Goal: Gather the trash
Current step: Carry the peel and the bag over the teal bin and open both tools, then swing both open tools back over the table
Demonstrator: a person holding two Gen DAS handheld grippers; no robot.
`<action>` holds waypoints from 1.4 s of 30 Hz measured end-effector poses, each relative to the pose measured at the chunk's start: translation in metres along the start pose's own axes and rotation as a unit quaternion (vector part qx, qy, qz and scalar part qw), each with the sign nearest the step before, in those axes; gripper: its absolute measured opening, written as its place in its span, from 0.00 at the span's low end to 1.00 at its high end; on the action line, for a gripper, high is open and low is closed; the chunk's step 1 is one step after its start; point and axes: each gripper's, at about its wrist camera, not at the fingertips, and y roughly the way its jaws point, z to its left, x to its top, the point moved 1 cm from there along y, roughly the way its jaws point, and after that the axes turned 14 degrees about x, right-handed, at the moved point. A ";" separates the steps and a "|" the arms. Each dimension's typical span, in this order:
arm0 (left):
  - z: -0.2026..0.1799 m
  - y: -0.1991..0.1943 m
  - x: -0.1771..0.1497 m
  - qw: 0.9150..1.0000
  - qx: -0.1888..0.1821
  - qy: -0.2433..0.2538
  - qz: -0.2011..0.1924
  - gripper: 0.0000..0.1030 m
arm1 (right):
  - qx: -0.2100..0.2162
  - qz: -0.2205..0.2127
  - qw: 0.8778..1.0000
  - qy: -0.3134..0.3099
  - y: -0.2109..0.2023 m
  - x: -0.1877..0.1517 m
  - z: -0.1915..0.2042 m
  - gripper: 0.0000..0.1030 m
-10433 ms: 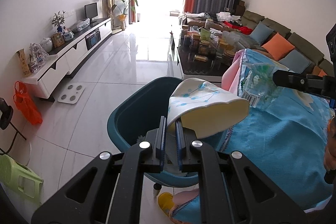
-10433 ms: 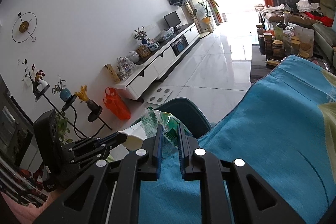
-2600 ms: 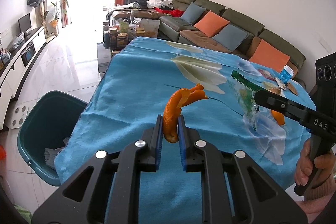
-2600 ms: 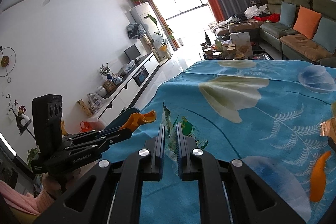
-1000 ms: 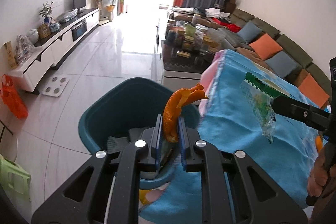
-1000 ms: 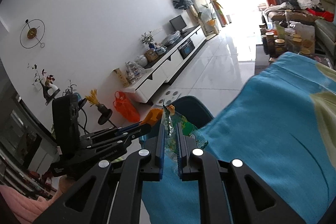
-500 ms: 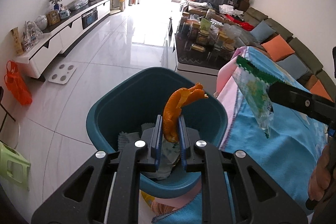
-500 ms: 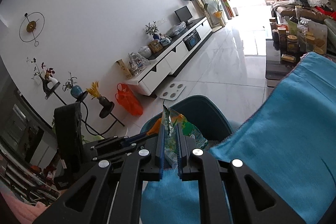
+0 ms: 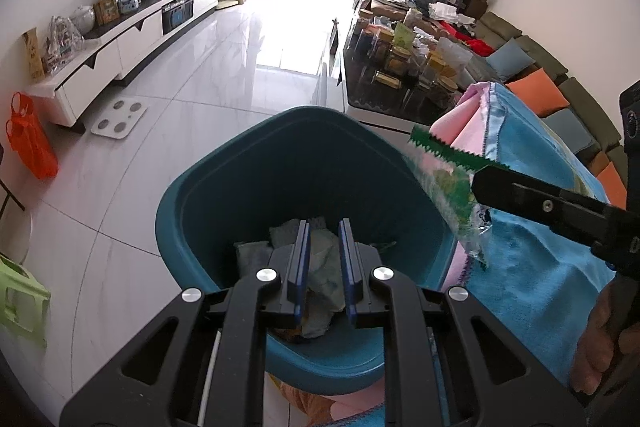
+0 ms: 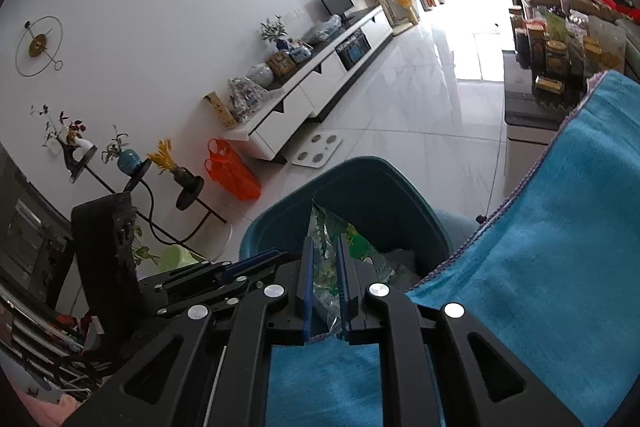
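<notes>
Above the teal trash bin [image 9: 192,195]: left gripper [image 9: 323,267] slightly parted, nothing between its pads. Right gripper [image 10: 325,281] opening, green snack wrapper [image 10: 328,247] still between the pads, long axis hanging downward, serrated end uppermost, over the bin's rim beside the blue tablecloth [image 10: 560,247]. Printing unreadable.

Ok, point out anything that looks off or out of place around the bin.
Nothing looks spilled. The blue tablecloth has its corner flipped back beside the teal bin, showing the pink underside. The green wrapper hangs over the bin's rim between the opening jaws of the right claw. The left claw is empty.
</notes>
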 end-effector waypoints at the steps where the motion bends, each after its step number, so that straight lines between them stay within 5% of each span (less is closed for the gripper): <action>1: 0.001 0.000 0.000 1.000 0.001 -0.001 0.000 0.15 | -0.003 0.001 1.000 0.003 0.001 0.001 -0.002 0.11; 7: -0.001 -0.010 -0.003 1.000 0.005 -0.002 -0.013 0.20 | -0.012 -0.013 1.000 0.017 -0.007 0.002 -0.008 0.23; 10: -0.002 -0.018 -0.004 1.000 0.008 0.001 -0.026 0.27 | -0.015 -0.028 0.999 0.022 -0.016 0.002 -0.010 0.37; 17: -0.001 -0.036 -0.005 0.999 0.002 0.007 -0.044 0.37 | -0.011 -0.051 0.999 0.016 -0.041 -0.002 -0.008 0.38; 26: -0.049 -0.084 -0.022 0.988 -0.092 0.073 -0.099 0.63 | -0.060 -0.093 0.994 -0.020 -0.135 -0.048 0.004 0.49; 33: -0.149 -0.115 -0.056 0.957 -0.201 0.184 -0.102 0.68 | -0.168 -0.166 0.971 0.026 -0.245 -0.110 -0.017 0.50; 42: -0.270 -0.140 -0.105 0.906 -0.282 0.308 -0.076 0.68 | -0.296 -0.246 0.917 0.100 -0.356 -0.190 -0.049 0.50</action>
